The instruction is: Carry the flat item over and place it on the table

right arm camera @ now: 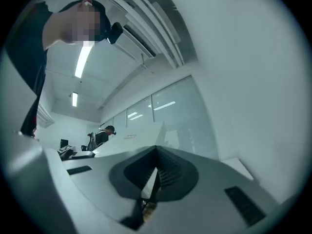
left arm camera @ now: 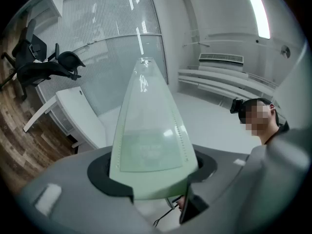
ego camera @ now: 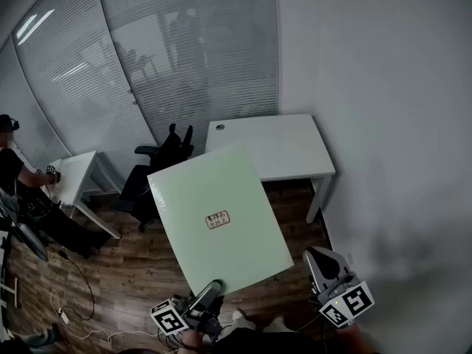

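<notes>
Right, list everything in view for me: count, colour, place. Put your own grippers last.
pale green flat board: one, pale green with a small label, held up in front of the desk.
white rectangular desk: one, white, against the wall beyond the board.
black office chair: one, black, left of the desk.
small white table: one, white, far left by the glass wall.
person: one, dark clothes, at the left edge beside the small table.
cables: several, black and white, on the wooden floor, lower left.
left gripper: one, grey, bottom centre, clamped on the board's near edge.
right gripper: one, grey, bottom right, jaws together, clear of the board.
</notes>
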The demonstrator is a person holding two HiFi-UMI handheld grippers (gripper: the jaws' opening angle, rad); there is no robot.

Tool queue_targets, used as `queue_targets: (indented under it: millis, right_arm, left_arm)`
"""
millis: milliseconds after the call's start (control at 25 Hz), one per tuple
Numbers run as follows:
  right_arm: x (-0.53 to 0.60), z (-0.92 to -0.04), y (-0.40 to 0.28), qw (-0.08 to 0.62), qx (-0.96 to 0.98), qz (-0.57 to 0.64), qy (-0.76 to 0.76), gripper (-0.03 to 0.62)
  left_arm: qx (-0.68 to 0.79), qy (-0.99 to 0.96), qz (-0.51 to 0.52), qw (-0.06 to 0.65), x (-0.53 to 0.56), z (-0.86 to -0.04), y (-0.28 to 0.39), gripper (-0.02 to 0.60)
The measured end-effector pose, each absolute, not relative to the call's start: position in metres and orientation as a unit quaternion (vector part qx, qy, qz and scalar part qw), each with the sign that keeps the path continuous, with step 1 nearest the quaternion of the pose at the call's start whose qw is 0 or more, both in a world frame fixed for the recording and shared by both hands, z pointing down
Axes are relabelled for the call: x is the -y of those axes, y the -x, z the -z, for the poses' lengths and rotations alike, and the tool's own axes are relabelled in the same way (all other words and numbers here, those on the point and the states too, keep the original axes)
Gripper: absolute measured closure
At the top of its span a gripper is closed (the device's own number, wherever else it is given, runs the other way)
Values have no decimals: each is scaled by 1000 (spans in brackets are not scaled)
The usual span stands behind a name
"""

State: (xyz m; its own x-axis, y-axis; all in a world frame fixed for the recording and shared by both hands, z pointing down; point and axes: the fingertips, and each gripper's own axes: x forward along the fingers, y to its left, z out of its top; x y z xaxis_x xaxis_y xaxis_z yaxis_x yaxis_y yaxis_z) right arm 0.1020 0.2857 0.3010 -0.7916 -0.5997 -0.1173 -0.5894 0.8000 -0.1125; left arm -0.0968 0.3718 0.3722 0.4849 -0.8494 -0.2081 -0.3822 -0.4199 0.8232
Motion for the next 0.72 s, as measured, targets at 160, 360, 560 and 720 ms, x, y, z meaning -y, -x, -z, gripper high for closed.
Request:
queue_targets:
  millis: [160,360,560,720]
  right_arm:
    - [-277,-296,-105,71,-947,35,310,606]
    - [-279,-280,-103,66,-947,12,313,606]
    - [-281,-280,-104,66,-948,5,310,606]
    - [-284,-282,-107,60,-949,1,309,606]
  left_arm:
    - [393,-774,337,363,-366,-371,88,296]
    - [396,-769,343,367,-364,-366,92,296]
    - [399,-775,337,357,-365,-364,92,296]
    - [399,-768,346,361,-365,-366,90,296]
